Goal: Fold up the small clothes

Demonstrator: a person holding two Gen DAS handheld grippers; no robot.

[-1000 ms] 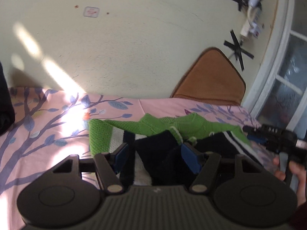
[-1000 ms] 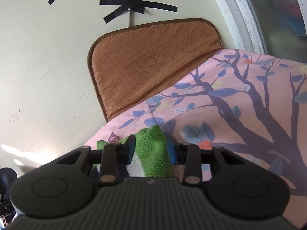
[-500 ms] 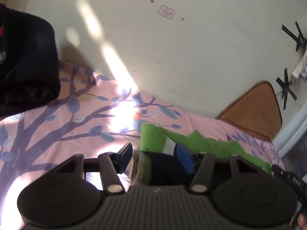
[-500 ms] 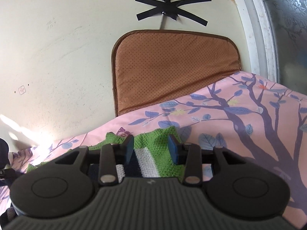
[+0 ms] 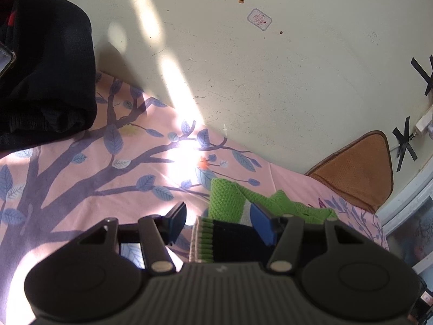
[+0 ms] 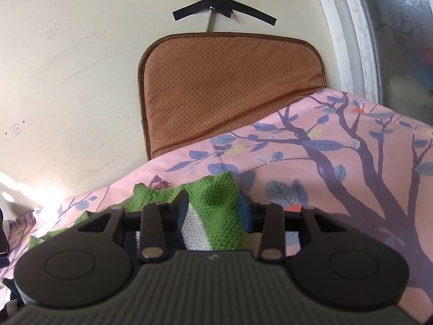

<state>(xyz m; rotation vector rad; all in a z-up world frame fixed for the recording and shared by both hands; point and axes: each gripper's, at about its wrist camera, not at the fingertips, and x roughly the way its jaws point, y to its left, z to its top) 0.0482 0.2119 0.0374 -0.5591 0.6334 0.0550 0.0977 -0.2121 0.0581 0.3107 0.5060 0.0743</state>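
A small knitted sweater (image 5: 226, 197), green with white and navy stripes, lies on the pink tree-print sheet (image 5: 108, 178). My left gripper (image 5: 219, 220) stands open over its ribbed hem (image 5: 205, 239). The left pad is clear of the cloth and the right pad hangs above the navy part. In the right wrist view a green sleeve (image 6: 222, 187) lies flat between the pads of my right gripper (image 6: 212, 207), filling the gap. That gripper is open, and I see no pinch or lift in the knit. The sweater's middle is hidden behind both gripper bodies.
A brown padded cushion (image 6: 230, 89) leans against the cream wall at the bed's far edge. A dark folded garment (image 5: 48, 81) sits on the sheet at the far left. A window frame (image 6: 349, 27) rises at the right. Black tape crosses (image 6: 222, 2) hold a cable on the wall.
My left gripper has swung left and rolled. It was over the sweater's navy middle and is now at the ribbed hem, with narrower jaws. More of the striped sleeve shows between the right pads.
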